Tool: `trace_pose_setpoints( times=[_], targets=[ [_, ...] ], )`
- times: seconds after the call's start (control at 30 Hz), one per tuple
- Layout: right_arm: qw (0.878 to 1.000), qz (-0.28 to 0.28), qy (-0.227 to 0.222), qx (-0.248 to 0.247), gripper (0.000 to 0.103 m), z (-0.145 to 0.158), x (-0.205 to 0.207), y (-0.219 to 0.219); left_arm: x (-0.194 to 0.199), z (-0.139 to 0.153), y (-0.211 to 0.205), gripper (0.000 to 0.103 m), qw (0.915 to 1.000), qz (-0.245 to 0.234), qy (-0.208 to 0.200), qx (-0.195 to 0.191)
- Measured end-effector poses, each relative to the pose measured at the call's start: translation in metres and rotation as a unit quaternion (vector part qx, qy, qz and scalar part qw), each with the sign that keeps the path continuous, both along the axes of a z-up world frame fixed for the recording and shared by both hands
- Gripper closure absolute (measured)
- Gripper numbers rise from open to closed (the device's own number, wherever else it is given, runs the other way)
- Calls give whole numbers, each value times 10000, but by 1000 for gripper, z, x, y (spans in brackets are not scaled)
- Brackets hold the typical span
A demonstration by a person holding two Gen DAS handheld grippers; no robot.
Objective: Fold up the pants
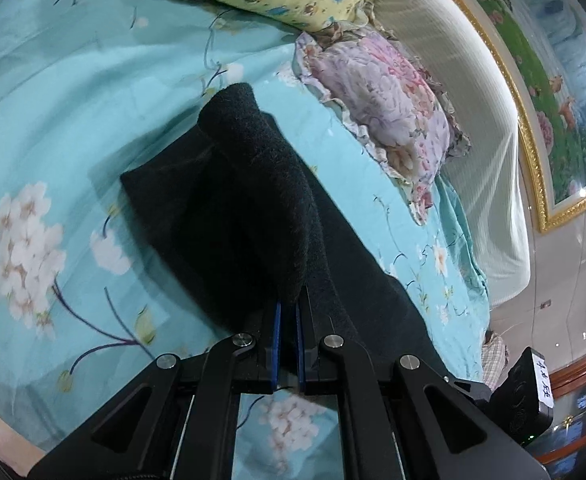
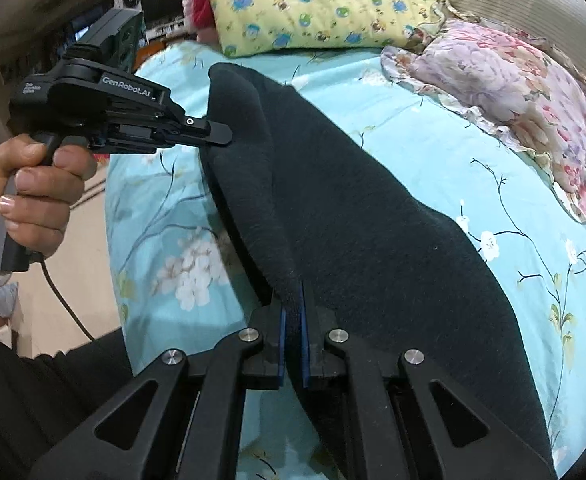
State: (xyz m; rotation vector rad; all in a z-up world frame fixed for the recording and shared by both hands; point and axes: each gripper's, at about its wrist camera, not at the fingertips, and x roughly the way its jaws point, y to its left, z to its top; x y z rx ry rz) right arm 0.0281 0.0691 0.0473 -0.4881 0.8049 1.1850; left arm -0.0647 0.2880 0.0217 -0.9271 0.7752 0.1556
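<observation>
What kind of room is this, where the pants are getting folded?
Most likely a bedroom. The black pants lie on a bed with a turquoise flowered sheet, and a yellow pillow and pink flowered pillow rest by the headboard.

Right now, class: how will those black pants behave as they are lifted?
Probably floppy: the pants sag between the left gripper and right gripper. The fuzzy cloth likely grips the pads. Thick folds suggest some weight.

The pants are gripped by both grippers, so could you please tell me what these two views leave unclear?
- Left wrist view: the pants cover the left gripper fingertips.
- Right wrist view: the pants run off the bottom edge; waistband and hems unidentifiable. Fabric hides the right gripper tips and the bedsheet below.
</observation>
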Motion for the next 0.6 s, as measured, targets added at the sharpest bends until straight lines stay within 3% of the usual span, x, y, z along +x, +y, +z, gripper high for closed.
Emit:
trace_pose_setpoints(
  times=[0.27, 0.47, 0.6],
  targets=[
    [9997, -19, 88, -223, 93, -7, -4, 1, -13, -10, 0, 99, 10000, 58, 45, 14],
    [9995, -127, 177, -207, 73, -6, -1, 1, -23, -5, 2, 96, 9994, 144, 224, 226],
    [9991, -276, 332, 17, 61, -1, 1, -4, -27, 0, 8, 83, 9987, 228, 376, 262]
  ],
)
